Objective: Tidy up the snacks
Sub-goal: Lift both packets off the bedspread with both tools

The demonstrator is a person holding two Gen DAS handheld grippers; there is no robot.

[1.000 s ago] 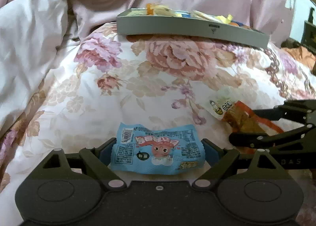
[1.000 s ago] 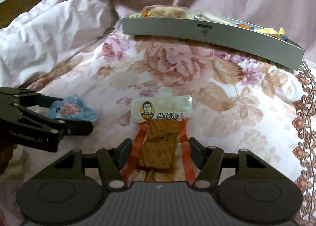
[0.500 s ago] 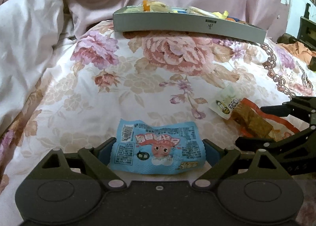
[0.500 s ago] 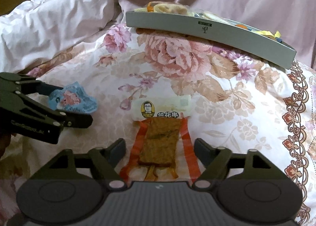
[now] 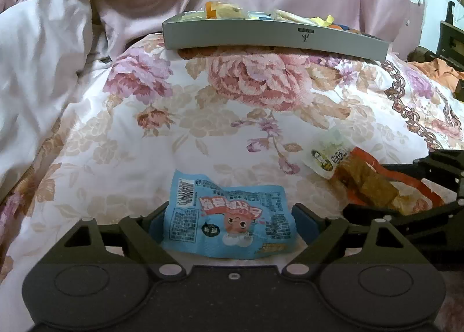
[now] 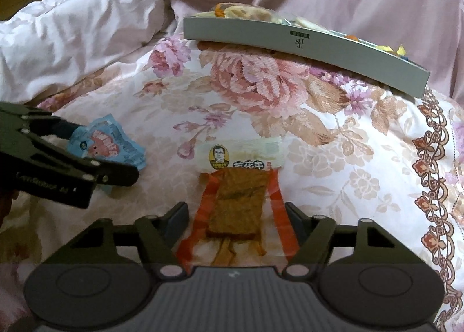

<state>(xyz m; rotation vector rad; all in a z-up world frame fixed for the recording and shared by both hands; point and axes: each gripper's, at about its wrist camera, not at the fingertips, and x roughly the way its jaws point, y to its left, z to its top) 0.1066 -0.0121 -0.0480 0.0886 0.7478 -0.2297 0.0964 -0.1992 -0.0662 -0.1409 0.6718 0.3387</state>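
A blue snack packet point(image 5: 229, 222) with a cartoon face lies flat on the floral bedspread between the fingers of my left gripper point(image 5: 230, 210). The jaws are closing, with the pads at the packet's side edges. An orange-striped clear packet of brown tofu point(image 6: 237, 204) lies between the fingers of my right gripper point(image 6: 236, 207), whose jaws are also closing without visibly squeezing it. The right wrist view has the left gripper point(image 6: 101, 155) at the left. In the left wrist view, the right gripper point(image 5: 368, 188) is at the right. A grey tray point(image 5: 275, 35) of several snacks rests farther back.
The floral bedspread point(image 5: 232, 129) bulges up toward the tray point(image 6: 304, 48). A rumpled pink quilt point(image 5: 43, 71) rises on the left and behind. Orange cloth point(image 5: 435, 68) and dark furniture lie at the far right.
The right jaws spread wider around the tofu packet, then narrowed again. The left jaws have drawn in slightly to the blue packet's edges. Both packets stay on the bed.
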